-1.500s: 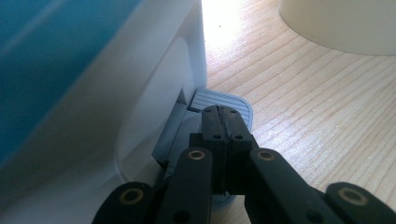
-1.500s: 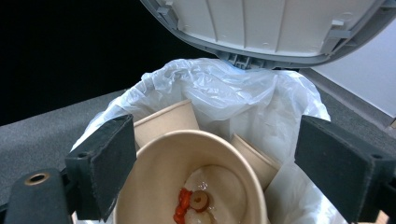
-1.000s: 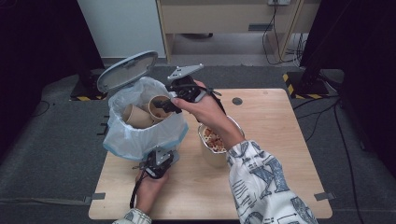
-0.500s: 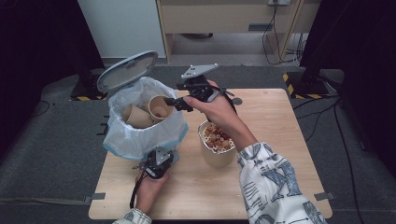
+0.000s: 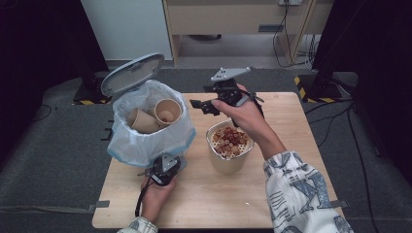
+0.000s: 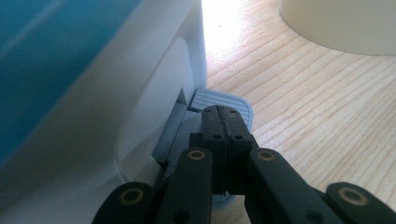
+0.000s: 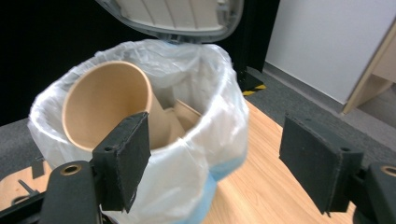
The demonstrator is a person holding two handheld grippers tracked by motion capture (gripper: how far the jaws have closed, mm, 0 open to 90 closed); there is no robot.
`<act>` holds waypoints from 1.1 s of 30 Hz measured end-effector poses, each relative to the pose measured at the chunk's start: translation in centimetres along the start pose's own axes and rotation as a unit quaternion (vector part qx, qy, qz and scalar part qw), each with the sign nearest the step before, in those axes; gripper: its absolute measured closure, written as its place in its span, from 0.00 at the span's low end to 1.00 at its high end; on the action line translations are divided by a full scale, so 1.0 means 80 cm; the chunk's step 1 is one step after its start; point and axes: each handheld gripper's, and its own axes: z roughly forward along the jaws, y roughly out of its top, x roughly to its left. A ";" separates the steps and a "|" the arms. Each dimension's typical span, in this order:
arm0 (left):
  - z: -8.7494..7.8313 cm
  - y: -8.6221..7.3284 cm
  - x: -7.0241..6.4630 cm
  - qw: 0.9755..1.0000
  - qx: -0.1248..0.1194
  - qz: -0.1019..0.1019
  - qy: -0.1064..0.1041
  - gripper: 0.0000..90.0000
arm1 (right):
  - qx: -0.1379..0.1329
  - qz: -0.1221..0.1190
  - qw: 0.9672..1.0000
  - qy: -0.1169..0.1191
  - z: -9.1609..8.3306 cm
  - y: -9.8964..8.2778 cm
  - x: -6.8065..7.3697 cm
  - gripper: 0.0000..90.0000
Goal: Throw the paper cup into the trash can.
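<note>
Jaws of the left gripper point(image 6: 223, 122) are pressing shut on the bin's pedal point(image 6: 219, 101); the right gripper point(image 7: 215, 163) is hovering wide apart, empty, beside the bin point(image 5: 145, 131), over the wooden table point(image 5: 291, 121) on grey carpet point(image 5: 53, 160).

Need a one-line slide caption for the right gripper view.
Open right gripper faces the lined pedal bin, lid up, paper cup inside.

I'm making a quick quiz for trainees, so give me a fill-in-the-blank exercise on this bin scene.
1. The left gripper, jaws shut, presses the bin's ____.
2. The bin's lid stands ____.
3. Inside the bin lie two paper ____.
4. The right gripper holds ____.

Missing words: pedal; open; cups; nothing
</note>
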 end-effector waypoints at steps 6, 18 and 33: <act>0.000 0.000 0.000 1.000 -0.001 0.000 -0.001 0.99 | 0.000 0.007 1.000 -0.012 -0.015 -0.017 -0.015 0.25; 0.000 0.000 0.000 1.000 -0.001 0.000 0.000 0.99 | -0.004 0.014 0.999 -0.036 -0.037 -0.038 -0.032 0.21; 0.000 0.000 0.000 1.000 0.000 0.000 0.000 0.99 | -0.003 0.017 0.999 -0.044 -0.046 -0.055 -0.041 0.19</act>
